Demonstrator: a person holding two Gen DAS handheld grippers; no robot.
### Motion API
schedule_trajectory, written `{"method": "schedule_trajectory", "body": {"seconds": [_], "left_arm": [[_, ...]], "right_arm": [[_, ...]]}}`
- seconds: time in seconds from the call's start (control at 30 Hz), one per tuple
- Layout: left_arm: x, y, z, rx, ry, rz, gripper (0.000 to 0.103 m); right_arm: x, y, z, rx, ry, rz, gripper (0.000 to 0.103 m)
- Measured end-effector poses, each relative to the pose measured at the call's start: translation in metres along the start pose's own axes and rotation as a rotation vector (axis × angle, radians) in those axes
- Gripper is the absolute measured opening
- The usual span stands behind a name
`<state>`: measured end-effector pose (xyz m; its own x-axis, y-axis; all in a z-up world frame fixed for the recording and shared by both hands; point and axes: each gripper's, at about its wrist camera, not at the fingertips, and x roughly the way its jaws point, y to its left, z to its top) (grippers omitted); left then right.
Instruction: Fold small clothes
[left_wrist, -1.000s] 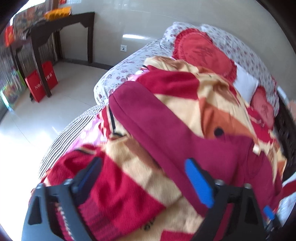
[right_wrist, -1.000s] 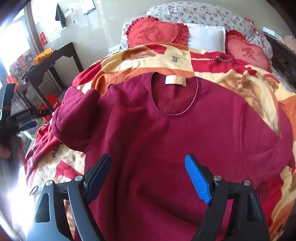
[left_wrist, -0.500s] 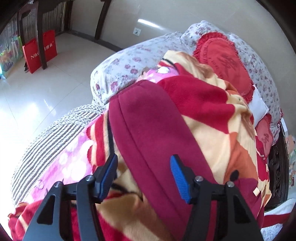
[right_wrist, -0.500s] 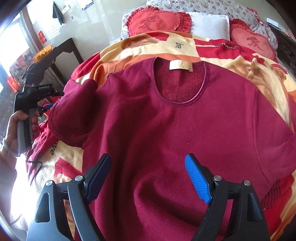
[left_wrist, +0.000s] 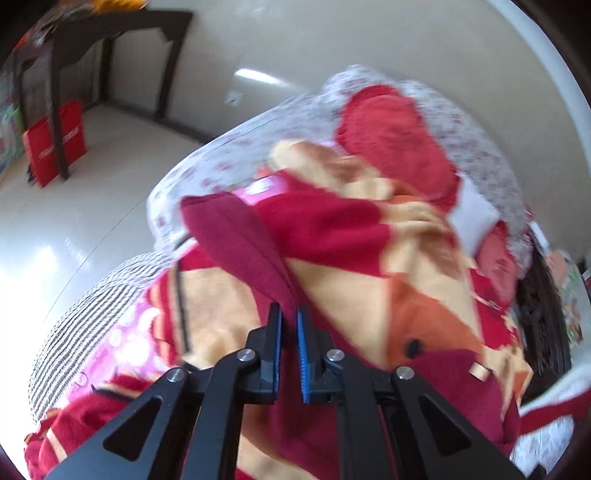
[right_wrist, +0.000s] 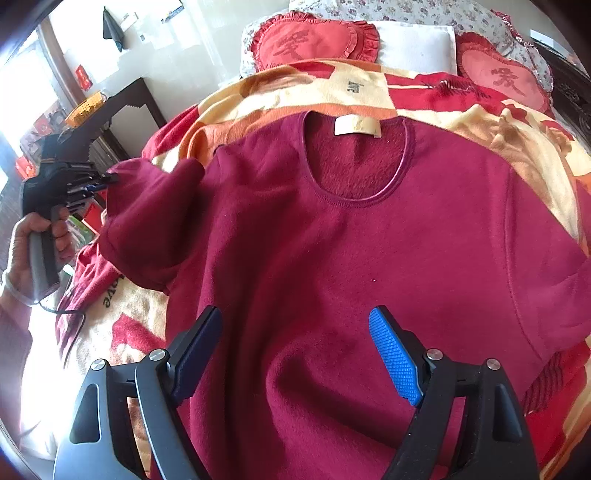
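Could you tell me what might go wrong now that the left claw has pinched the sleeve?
The left claw grips only the sleeve's edge, so the fleece may slip out mid-fold. The right claw hangs open above the sweater, not pinning it, so pulling could drag the body. The blanket beneath is rumpled and may bunch.

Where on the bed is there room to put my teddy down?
Free blanket shows left of the maroon sweater, below its left sleeve, and in a strip between the neckline and the heart pillows. The middle is taken by the sweater; the left gripper pinches the sleeve end, and the right gripper hangs open above the hem.
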<state>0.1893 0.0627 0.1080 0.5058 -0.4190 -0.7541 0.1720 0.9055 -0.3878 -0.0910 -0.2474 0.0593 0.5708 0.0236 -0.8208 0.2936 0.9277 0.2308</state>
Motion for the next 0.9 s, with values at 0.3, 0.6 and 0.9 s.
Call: {"method": "schedule_trajectory", "body": {"seconds": [0.3, 0.6, 0.9], "left_arm": [[-0.059, -0.145, -0.065, 0.25, 0.003, -0.264, 0.008], [-0.003, -0.247, -0.19, 0.429, 0.165, -0.316, 0.009], [-0.014, -0.204, -0.225, 0.506, 0.169, -0.201, 0.058]], "right_arm": [[-0.035, -0.036, 0.001, 0.079, -0.064, -0.038, 0.065], [-0.061, -0.099, -0.006, 0.193, -0.095, -0.144, 0.065], [-0.05, -0.131, -0.004, 0.227, -0.057, -0.141, 0.065]]}}
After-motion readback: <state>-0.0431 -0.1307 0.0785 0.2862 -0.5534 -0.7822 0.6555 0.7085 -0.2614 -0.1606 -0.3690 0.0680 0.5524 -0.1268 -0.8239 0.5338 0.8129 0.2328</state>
